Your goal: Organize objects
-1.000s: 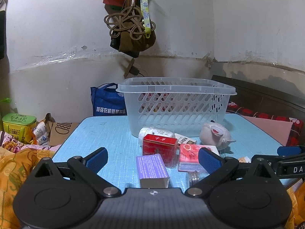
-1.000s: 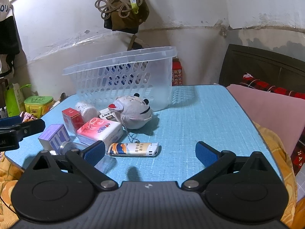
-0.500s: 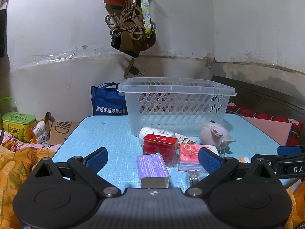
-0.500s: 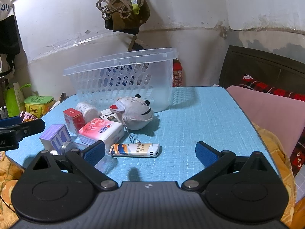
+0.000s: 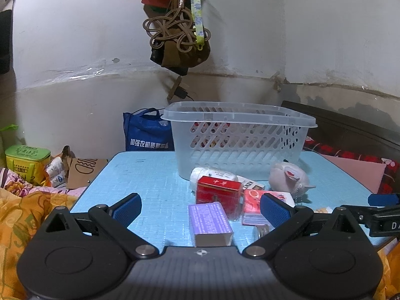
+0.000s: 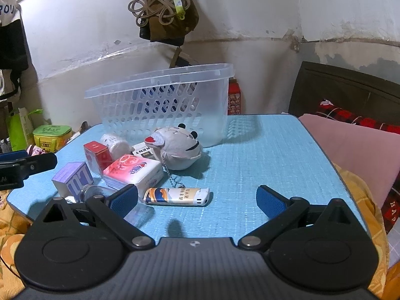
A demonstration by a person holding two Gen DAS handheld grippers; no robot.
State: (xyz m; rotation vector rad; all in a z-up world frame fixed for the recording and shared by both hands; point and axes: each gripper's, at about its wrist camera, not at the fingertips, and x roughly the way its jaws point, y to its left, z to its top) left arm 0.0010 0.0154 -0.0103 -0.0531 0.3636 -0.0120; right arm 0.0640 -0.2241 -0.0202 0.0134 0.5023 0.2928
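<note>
Lighter (image 6: 178, 196) lies just ahead of the right tool (image 6: 197, 201) (spread wide, empty), left tool (image 5: 201, 210) likewise wide.

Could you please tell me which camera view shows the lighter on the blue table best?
The right wrist view: the lighter lies whole and unobstructed there, just ahead of the claw. The left wrist view shows only a sliver behind the other claw's finger.
</note>
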